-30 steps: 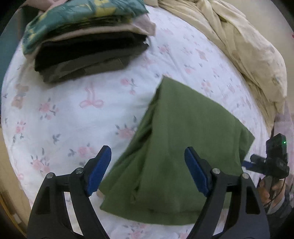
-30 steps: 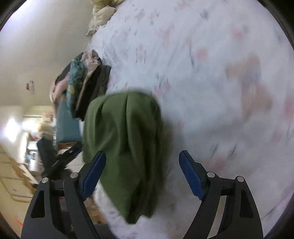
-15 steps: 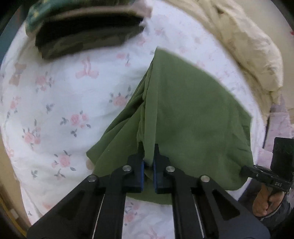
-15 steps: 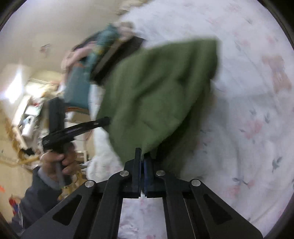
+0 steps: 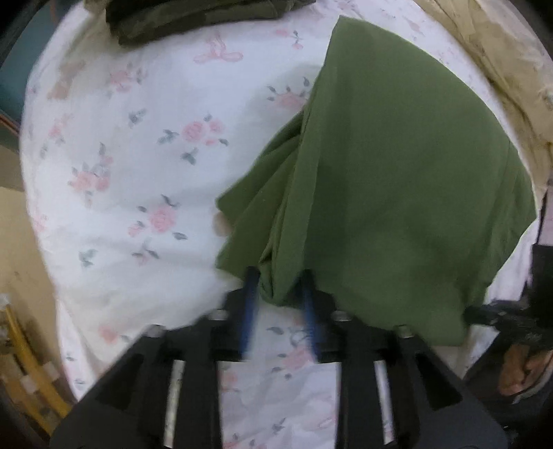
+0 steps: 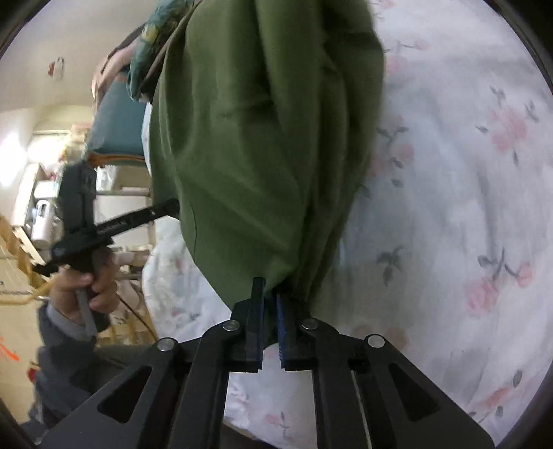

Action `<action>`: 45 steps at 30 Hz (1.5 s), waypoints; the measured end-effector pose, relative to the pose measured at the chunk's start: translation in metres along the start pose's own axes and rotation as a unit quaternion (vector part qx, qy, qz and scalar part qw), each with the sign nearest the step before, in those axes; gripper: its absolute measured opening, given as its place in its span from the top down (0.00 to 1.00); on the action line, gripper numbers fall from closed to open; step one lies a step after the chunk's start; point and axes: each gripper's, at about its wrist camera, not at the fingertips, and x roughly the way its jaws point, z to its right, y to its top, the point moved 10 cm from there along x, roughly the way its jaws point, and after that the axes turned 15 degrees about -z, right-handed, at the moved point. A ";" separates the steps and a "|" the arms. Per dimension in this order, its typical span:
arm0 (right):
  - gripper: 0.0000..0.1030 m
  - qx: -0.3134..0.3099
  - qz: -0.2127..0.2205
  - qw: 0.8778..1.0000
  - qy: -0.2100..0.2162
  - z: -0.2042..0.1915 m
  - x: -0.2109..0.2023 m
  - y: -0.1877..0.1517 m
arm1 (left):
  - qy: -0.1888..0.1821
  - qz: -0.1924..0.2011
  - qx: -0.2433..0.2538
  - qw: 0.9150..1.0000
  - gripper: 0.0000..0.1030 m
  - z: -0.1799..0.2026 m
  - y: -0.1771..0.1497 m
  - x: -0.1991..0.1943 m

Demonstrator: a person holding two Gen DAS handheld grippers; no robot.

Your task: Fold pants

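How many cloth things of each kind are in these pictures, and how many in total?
plain green fabric pants: 1
pile of folded clothes: 1
crumpled cream blanket: 1
white flowered bed sheet: 1
Total: 4

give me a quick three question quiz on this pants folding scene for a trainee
1. Pick one: the pants are A blue, B green, C black.
2. True or false: the right gripper has nothing between its jaws.
3. Fill in: the bed sheet is white with pink ____.

Key: 1 B. 2 false: it pinches a bunch of the pants, though its jaws have just been opening slightly. 3 flowers.
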 end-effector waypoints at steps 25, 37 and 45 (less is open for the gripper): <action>0.70 -0.018 0.100 0.995 0.000 0.017 -0.020 0.088 | -0.082 0.027 0.026 0.996 0.79 0.029 0.056 0.018; 0.77 -0.119 0.047 0.992 -0.016 -0.047 -0.068 0.129 | -0.125 0.122 -0.090 0.981 0.87 0.053 -0.032 -0.036; 0.40 -0.069 0.015 0.990 -0.123 0.016 -0.048 0.125 | -0.065 0.058 -0.124 0.988 0.39 0.040 -0.068 0.019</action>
